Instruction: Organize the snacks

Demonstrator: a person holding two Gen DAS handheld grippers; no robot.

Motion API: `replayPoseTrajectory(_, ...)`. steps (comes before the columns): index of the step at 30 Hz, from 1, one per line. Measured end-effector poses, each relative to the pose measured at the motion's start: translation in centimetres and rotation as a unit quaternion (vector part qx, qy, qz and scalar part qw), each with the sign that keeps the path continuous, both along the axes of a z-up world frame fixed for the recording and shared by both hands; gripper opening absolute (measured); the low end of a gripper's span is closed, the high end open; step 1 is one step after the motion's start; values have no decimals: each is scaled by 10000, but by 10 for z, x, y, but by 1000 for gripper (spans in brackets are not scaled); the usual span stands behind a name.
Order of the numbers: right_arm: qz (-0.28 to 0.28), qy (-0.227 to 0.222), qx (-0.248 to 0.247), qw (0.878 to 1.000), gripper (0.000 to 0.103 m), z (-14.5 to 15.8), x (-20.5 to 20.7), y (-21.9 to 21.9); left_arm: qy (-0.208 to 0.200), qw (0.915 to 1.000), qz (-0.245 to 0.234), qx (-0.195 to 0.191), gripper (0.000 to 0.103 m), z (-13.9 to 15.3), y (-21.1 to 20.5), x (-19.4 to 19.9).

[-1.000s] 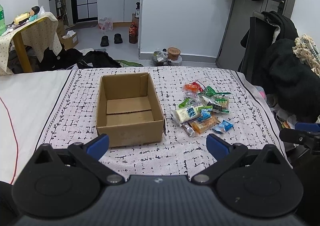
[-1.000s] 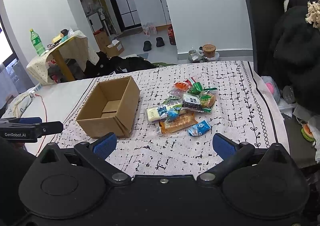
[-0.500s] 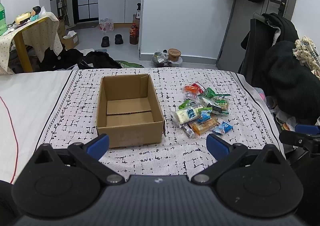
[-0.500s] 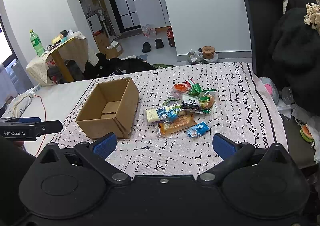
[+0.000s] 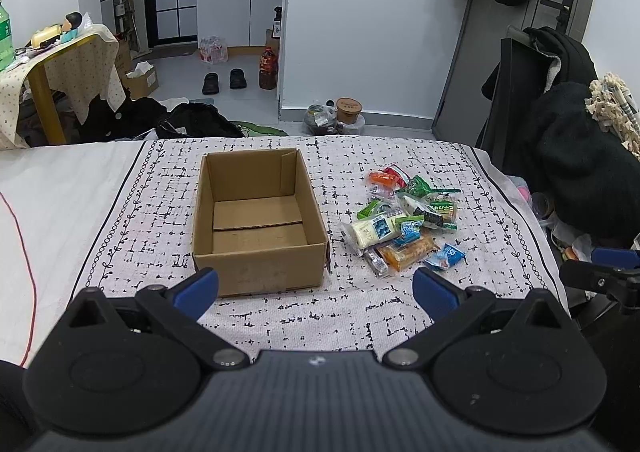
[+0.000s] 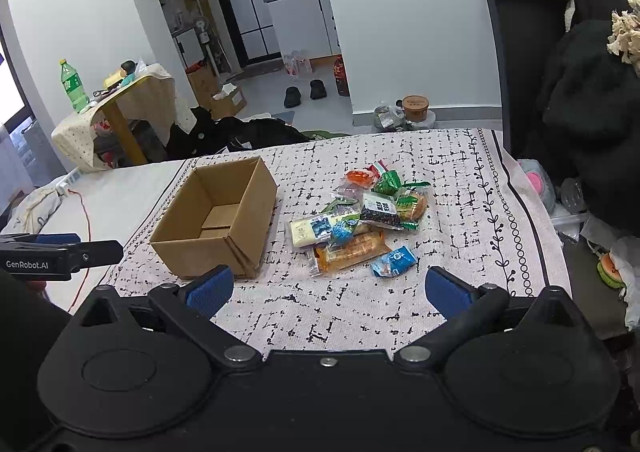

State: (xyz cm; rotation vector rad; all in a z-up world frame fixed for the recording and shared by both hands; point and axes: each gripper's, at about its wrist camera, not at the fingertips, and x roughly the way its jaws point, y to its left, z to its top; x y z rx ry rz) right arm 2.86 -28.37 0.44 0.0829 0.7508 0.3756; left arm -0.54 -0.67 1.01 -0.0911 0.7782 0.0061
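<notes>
An empty open cardboard box (image 5: 256,219) (image 6: 218,217) sits on the patterned cloth (image 5: 320,316) (image 6: 452,179). To its right lies a pile of several wrapped snacks (image 5: 406,221) (image 6: 360,221), with a blue packet (image 5: 444,256) (image 6: 394,260) and an orange bar (image 6: 352,250) nearest me. My left gripper (image 5: 316,288) hovers open above the near edge, in front of the box. My right gripper (image 6: 328,290) is open too, short of the pile, holding nothing. Each gripper also shows at the edge of the other's view: the right gripper (image 5: 600,272) and the left gripper (image 6: 60,252).
The cloth covers a white bed (image 5: 52,187) with a red cable (image 5: 28,272) at left. Dark clothes on a chair (image 5: 560,139) stand at right. A draped small table (image 6: 120,107) with a green bottle (image 6: 72,83), shoes (image 5: 224,81) and floor clutter lie beyond.
Both views have drawn back slightly: box and snacks sit a little farther off and lower in frame. Both grippers stay open and empty.
</notes>
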Motion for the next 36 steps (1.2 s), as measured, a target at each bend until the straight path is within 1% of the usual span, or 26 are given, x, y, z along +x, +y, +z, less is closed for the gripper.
replayPoseTrajectory(17, -21, -46, 3, 10000, 103, 1, 1, -3, -14, 10000, -21, -15, 103, 2, -1, 1)
replayPoseTrajectory(27, -198, -83, -27, 9998, 103, -2, 7, -10, 4, 10000, -50, -22, 103, -2, -1, 8)
replayPoseTrajectory(36, -416, -96, -26, 9991, 103, -9, 18, -22, -43, 9994, -316, -123, 103, -9, -8, 22)
